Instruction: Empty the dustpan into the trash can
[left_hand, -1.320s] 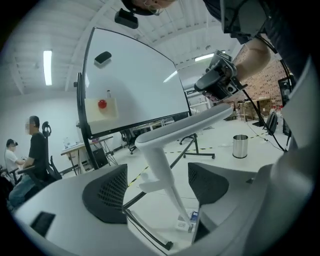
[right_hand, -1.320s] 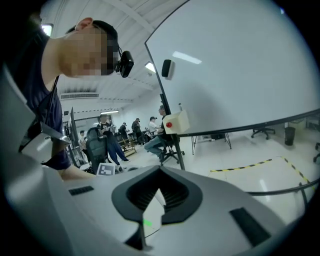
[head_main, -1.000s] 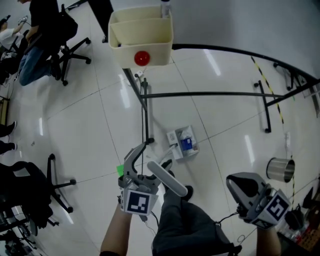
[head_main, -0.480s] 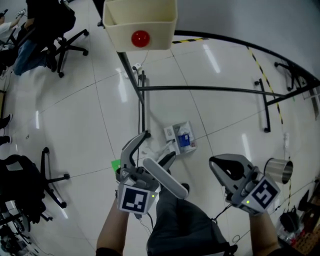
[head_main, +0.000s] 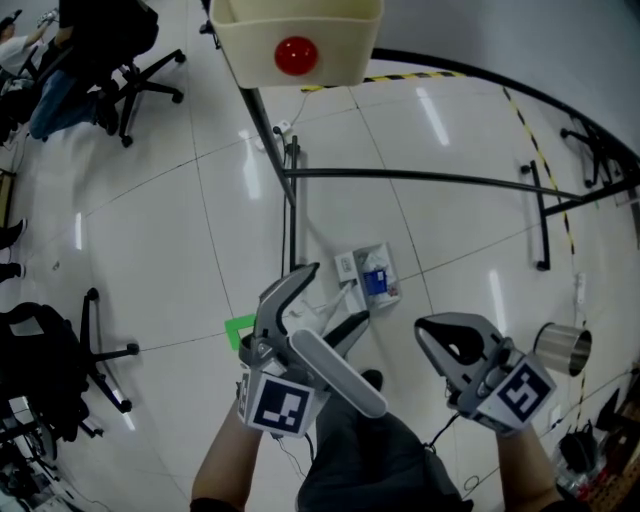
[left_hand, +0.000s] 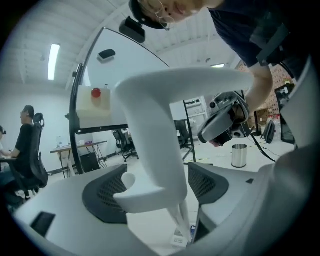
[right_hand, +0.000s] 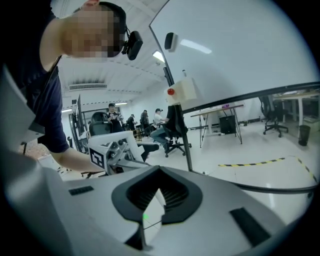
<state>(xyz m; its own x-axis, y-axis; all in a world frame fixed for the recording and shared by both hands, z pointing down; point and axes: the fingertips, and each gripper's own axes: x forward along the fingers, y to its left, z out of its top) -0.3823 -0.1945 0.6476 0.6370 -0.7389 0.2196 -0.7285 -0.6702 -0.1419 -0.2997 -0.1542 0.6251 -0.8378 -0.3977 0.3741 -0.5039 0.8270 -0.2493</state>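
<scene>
- The left gripper (head_main: 333, 295) has its jaws clamped on the grey dustpan handle (head_main: 340, 372), held up off the floor.
- The right gripper (head_main: 432, 335) is empty, with its jaws together.
- The steel trash can (head_main: 563, 348) stands on the floor, just beyond the right gripper.

Floor (head_main: 180, 230): pale tile, high gloss, glare streaks.
Trash can (head_main: 563, 349): bare metal, dull sheen.
Dustpan handle (head_main: 335, 372): smooth pale plastic, matt.
Left gripper (head_main: 338, 293): matt grey plastic shell; pads (left_hand: 102, 197) dark, ribbed, rubbery-looking.
Bin (head_main: 300, 30), well beyond the trash can: cream plastic, matt; red knob (head_main: 296, 55) glossy.
Frame tubes (head_main: 420, 177): black metal, satin.
</scene>
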